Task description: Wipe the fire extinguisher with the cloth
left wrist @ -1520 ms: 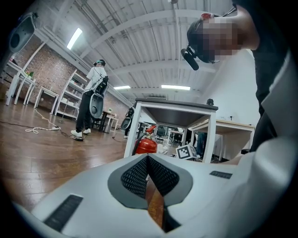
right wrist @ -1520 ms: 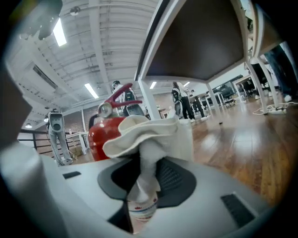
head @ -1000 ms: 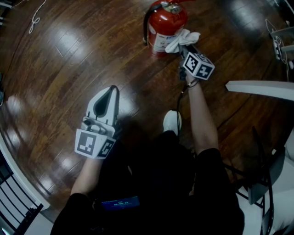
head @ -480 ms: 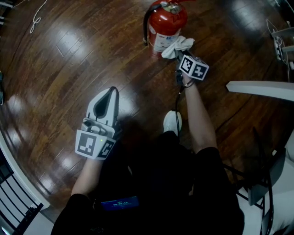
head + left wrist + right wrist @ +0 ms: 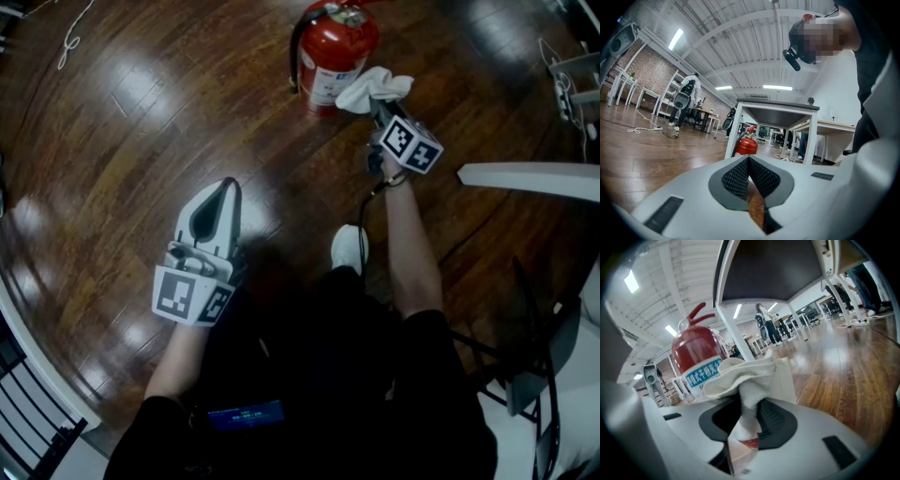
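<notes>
Wooden floor (image 5: 141,141) below; my right tongs (image 5: 377,103) pinch the white cloth (image 5: 373,87) beside the red fire extinguisher (image 5: 336,47) just ahead. Left tongs (image 5: 225,185) are closed, empty, well apart.

It was a large open-plan office or lab space: a glossy brown wooden plank floor (image 5: 141,141), white-legged dark-topped tables (image 5: 778,105), a red brick wall (image 5: 644,75), long fluorescent ceiling lights (image 5: 675,39), and people (image 5: 686,101) standing at distant desks.
</notes>
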A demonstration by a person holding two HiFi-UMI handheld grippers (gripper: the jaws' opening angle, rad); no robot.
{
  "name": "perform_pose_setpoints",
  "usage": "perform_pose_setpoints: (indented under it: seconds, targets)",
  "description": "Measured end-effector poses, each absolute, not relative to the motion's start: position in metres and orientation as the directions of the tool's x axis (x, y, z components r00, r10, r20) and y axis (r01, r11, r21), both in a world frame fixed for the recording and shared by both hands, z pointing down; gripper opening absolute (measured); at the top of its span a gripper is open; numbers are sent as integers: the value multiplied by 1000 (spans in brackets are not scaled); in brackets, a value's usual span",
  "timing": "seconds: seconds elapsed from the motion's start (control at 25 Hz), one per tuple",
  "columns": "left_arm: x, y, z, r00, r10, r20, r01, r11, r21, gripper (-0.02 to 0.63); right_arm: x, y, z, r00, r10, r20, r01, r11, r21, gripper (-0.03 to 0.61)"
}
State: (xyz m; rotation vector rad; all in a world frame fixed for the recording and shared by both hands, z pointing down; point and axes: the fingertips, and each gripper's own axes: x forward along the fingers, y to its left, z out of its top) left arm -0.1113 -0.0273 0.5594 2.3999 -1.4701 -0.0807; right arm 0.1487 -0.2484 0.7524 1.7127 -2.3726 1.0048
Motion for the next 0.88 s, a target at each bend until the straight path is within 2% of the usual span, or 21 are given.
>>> perform_pose_setpoints:
  seconds: [0.24, 0.44, 0.68, 0.88]
  targets:
    - [-109, -25, 558, 479, -871, 111, -850, -428, 308, 2, 166, -237, 646, -376, -916, 140, -791, 239, -563, 115]
    - [-106, -25, 555, 487, -867, 105, -845, -438, 306, 2, 144, -223, 550, -438, -898, -42, -744, 388, -544, 115]
    - [-106, -26, 555, 486, -868, 101, -845, -437, 309, 2, 95, -225, 510, -533, -842, -85, -715, 502, -487, 116]
    - [-108, -27, 555, 485, -869, 101, -845, -436, 309, 2, 60, -227, 520, -582, -812, -42, -726, 542, -422, 116]
